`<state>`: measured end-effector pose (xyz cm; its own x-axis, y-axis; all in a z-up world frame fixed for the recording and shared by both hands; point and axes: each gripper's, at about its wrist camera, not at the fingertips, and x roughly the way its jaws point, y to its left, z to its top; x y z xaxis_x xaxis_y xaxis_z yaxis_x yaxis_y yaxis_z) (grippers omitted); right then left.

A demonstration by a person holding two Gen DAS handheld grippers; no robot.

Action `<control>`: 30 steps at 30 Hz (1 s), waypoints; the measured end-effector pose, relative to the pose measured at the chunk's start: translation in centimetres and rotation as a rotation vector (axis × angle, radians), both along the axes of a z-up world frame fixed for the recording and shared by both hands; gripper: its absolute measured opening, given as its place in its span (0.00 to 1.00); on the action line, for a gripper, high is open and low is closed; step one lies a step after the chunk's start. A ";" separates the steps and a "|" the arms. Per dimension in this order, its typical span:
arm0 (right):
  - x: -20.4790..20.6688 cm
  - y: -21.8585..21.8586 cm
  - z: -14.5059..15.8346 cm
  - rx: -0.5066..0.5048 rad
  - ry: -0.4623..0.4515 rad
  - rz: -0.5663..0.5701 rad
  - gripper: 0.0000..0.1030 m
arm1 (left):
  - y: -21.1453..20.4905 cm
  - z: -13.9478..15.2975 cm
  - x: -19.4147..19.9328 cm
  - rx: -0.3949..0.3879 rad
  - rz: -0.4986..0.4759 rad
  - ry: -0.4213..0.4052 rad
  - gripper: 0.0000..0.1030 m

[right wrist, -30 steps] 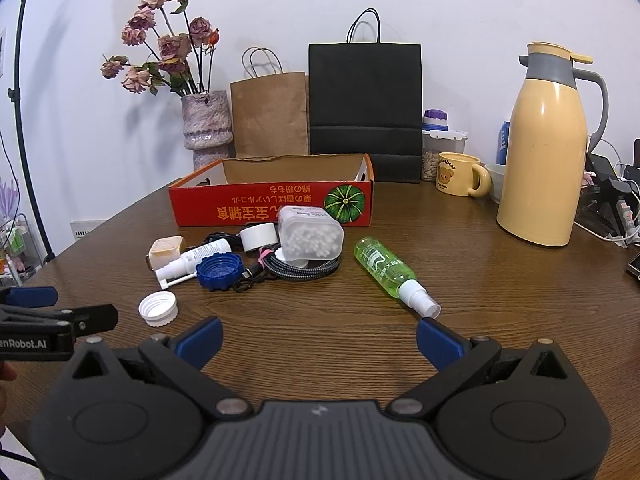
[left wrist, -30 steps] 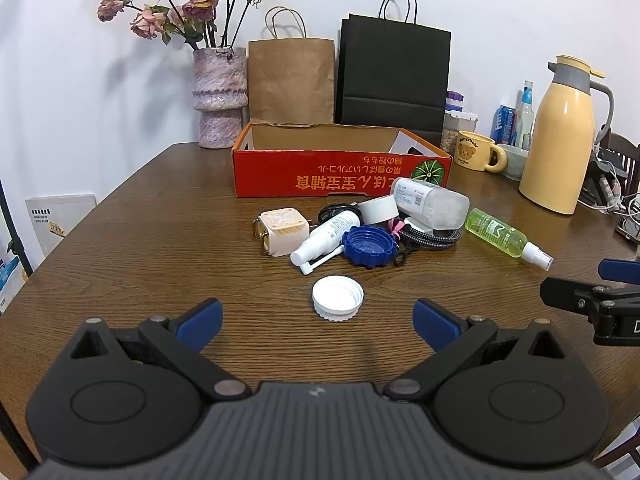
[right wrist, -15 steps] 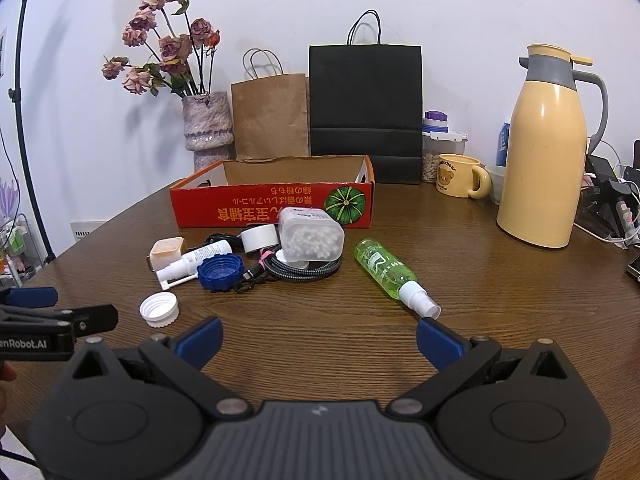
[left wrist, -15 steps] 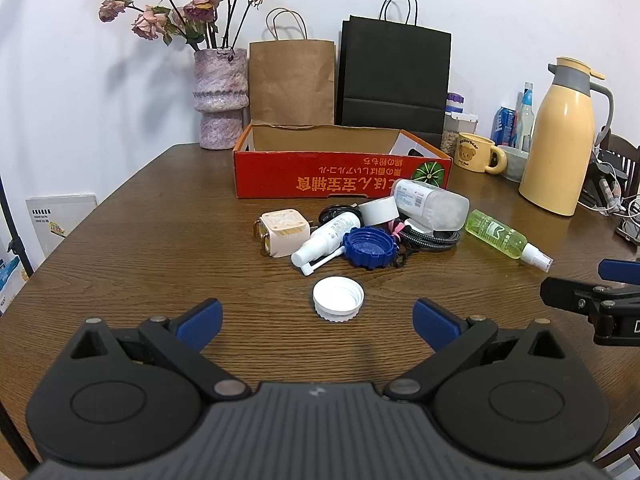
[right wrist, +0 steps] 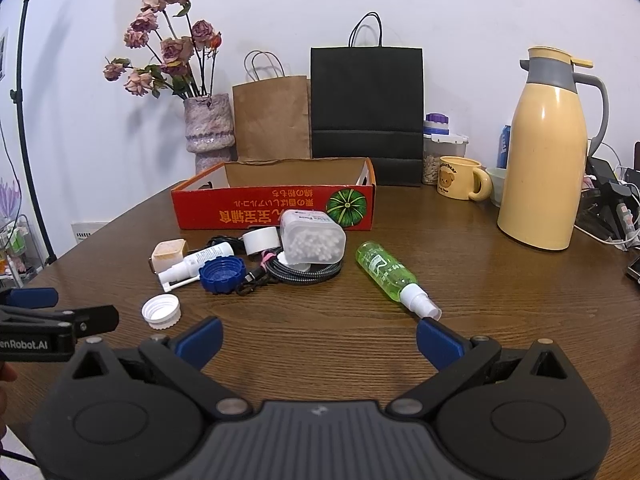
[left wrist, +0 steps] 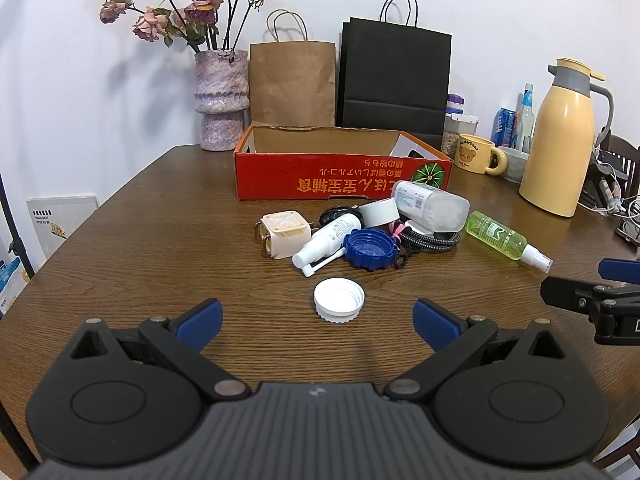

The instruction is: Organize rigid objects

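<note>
Both grippers hover low over the wooden table [left wrist: 132, 240] with jaws spread wide and nothing between them; the left gripper [left wrist: 316, 318] has the white bottle cap [left wrist: 339, 300] lying open side up just ahead, roughly centred between its blue fingertips [left wrist: 200, 318]; the right gripper [right wrist: 318, 334] has the green spray bottle [right wrist: 386, 270] on its side ahead, its white nozzle just beside the right-hand fingertip. Beyond them stands the red cardboard box [left wrist: 320, 178], open-topped and, as far as its visible interior shows, empty. In front of the box lies the cluster of smaller things: a clear cotton-swab container [right wrist: 312, 242] tipped on its side over a coiled braided cable [right wrist: 304, 274]; a cream charger cube [left wrist: 284, 234]; a white spray bottle [left wrist: 326, 238] touching a blue scalloped cap [left wrist: 368, 248]; a white tape roll [left wrist: 379, 212]; the small dark item behind it is too hidden to identify.
</note>
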<state>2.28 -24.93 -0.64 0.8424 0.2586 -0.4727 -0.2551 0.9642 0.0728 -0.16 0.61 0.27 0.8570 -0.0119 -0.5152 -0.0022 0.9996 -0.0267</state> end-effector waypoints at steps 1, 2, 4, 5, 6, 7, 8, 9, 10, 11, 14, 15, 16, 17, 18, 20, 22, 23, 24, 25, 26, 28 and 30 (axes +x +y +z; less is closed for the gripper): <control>0.0 -0.1 0.0 0.000 0.000 0.000 1.00 | 0.0 0.0 0.0 0.000 0.000 0.000 1.00; 0.2 -0.1 0.1 0.001 0.000 0.001 1.00 | 0.0 0.0 0.0 0.000 -0.001 0.000 1.00; 0.0 0.0 0.0 0.000 -0.001 0.000 1.00 | 0.0 0.1 0.0 0.000 -0.001 0.000 1.00; -0.3 0.0 0.5 -0.001 0.000 -0.001 1.00 | 0.0 0.2 -0.1 -0.001 -0.001 0.001 1.00; -0.5 0.1 0.8 -0.002 0.001 -0.002 1.00 | 0.0 0.3 0.0 0.000 -0.001 0.001 1.00; -0.4 0.1 0.9 -0.002 0.002 -0.002 1.00 | 0.2 0.4 -0.2 -0.002 0.000 0.000 1.00; -0.4 0.2 0.7 -0.002 0.002 -0.002 1.00 | 0.2 0.4 -0.2 -0.003 0.000 -0.001 1.00; -0.3 0.2 0.6 -0.002 0.002 -0.003 1.00 | 0.2 0.5 -0.2 -0.003 0.001 0.000 1.00; -0.2 0.1 0.6 -0.002 0.002 -0.003 1.00 | 0.2 0.4 -0.2 -0.003 0.002 0.000 1.00; -0.2 0.1 0.5 -0.002 0.002 -0.002 1.00 | 0.2 0.4 -0.3 -0.004 0.003 0.001 1.00; -0.1 -0.1 0.1 -0.001 0.004 -0.003 1.00 | 0.2 0.3 -0.3 -0.004 0.002 0.001 1.00; -0.2 0.0 0.0 -0.001 0.004 -0.003 1.00 | 0.2 0.4 -0.3 -0.004 0.001 0.001 1.00; 0.0 0.0 0.0 -0.001 0.005 -0.004 1.00 | 0.2 0.3 -0.3 -0.004 0.003 0.001 1.00; -0.1 0.0 0.0 -0.001 0.004 -0.003 1.00 | 0.2 0.3 -0.3 -0.004 0.002 0.001 1.00; -0.1 0.0 0.0 -0.001 0.003 -0.003 1.00 | 0.2 0.3 -0.3 -0.005 0.002 0.001 1.00; 0.0 -0.1 -0.1 0.000 0.004 -0.003 1.00 | 0.2 0.2 -0.2 -0.004 0.002 0.001 1.00; -0.1 0.0 -0.1 -0.002 0.003 -0.003 1.00 | 0.2 0.2 -0.2 -0.004 0.002 0.002 1.00; -0.1 0.0 -0.1 -0.002 0.003 -0.003 1.00 | 0.2 0.2 -0.2 -0.004 0.002 0.002 1.00; -0.1 0.0 -0.1 -0.001 0.002 -0.003 1.00 | 0.2 0.2 -0.2 -0.004 0.002 0.001 1.00; -0.1 0.0 -0.1 -0.002 0.002 -0.003 1.00 | 0.2 0.2 -0.2 -0.004 0.002 0.001 1.00; -0.1 0.0 -0.1 -0.002 0.002 -0.003 1.00 | 0.2 0.2 -0.2 -0.004 0.002 0.001 1.00; -0.1 0.0 -0.1 -0.002 0.002 -0.003 1.00 | 0.2 0.2 -0.2 -0.005 0.002 0.002 1.00; -0.1 0.0 -0.1 -0.002 0.003 -0.003 1.00 | 0.2 0.2 -0.2 -0.004 0.002 0.001 1.00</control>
<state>2.13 -24.94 -0.71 0.8420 0.2551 -0.4754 -0.2519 0.9651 0.0717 -0.38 0.76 0.44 0.8563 -0.0121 -0.5164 -0.0041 0.9995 -0.0303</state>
